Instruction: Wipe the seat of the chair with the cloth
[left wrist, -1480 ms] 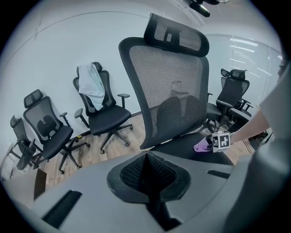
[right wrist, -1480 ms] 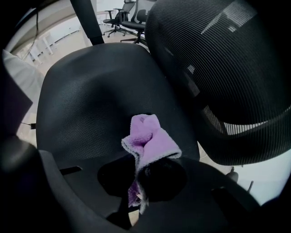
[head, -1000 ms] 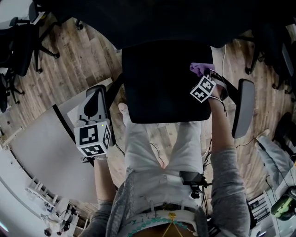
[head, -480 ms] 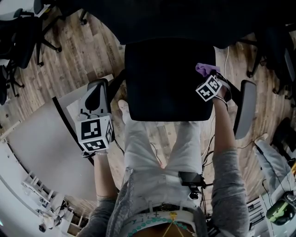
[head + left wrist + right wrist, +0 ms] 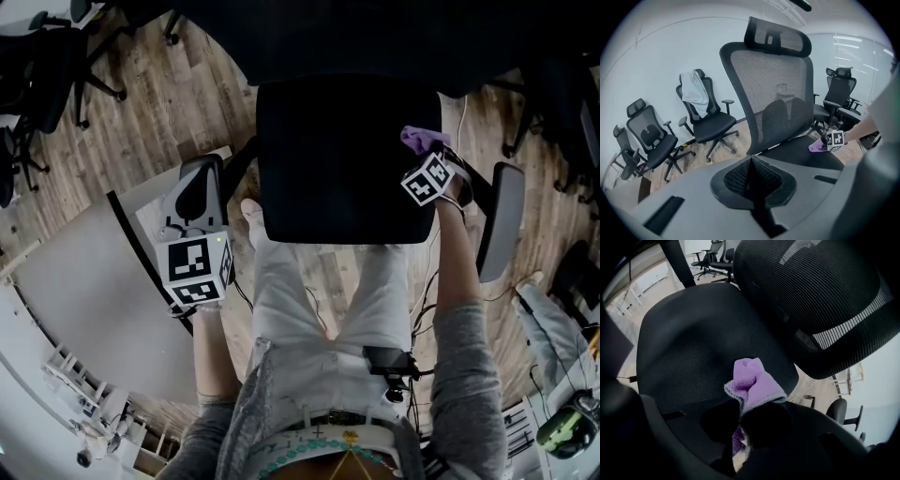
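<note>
The black office chair's seat (image 5: pixel 342 159) fills the middle of the head view. A purple cloth (image 5: pixel 422 141) rests on the seat's right side near the back. My right gripper (image 5: pixel 428 157) is shut on that cloth (image 5: pixel 752 380), whose bunched end sticks out past the jaws onto the black seat (image 5: pixel 693 338). My left gripper (image 5: pixel 195 192) hangs left of the seat over the floor, away from the cloth. Its grey jaws (image 5: pixel 752 180) are shut with nothing between them. From there the cloth (image 5: pixel 816 146) appears small on the seat.
The chair's mesh backrest (image 5: pixel 773 89) rises behind the seat, and its right armrest (image 5: pixel 497 220) stands just right of my right hand. A white board (image 5: pixel 84 300) lies on the wooden floor at the left. Other office chairs (image 5: pixel 705 122) stand along the wall, one draped with a white garment (image 5: pixel 693 93).
The view has drifted slightly right. Both grippers stay in nearly the same place relative to the chair; the right one still grips the cloth.
</note>
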{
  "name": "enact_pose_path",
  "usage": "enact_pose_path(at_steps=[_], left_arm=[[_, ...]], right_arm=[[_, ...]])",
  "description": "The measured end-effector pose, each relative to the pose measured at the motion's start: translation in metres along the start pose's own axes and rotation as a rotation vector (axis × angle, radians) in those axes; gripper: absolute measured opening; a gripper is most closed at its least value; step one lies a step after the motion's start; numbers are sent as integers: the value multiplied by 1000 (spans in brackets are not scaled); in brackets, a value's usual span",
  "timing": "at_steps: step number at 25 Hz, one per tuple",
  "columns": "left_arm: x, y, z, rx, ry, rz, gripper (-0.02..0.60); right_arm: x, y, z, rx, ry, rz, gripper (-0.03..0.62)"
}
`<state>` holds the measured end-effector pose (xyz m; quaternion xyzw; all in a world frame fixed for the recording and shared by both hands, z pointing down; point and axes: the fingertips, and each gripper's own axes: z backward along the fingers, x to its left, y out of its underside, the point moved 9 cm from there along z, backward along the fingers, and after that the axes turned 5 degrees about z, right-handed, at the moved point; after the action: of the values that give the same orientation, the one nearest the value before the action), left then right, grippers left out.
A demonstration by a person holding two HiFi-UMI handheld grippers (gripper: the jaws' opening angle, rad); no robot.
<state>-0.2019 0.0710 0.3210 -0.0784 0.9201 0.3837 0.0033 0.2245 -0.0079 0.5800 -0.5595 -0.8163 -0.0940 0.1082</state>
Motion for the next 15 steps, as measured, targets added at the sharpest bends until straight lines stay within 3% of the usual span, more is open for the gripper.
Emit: enact_pose_path(at_steps=[6, 10, 15], left_arm=[[-1, 1, -1, 1, 0, -2, 8], [-2, 0, 1, 0, -2, -7, 8], [-1, 2, 0, 1, -3, -6, 8]], right_arm=[[2, -2, 8, -24, 43, -31, 48], [1, -2, 29, -134, 71, -115, 48], [10, -18, 62, -302, 60, -137, 48]])
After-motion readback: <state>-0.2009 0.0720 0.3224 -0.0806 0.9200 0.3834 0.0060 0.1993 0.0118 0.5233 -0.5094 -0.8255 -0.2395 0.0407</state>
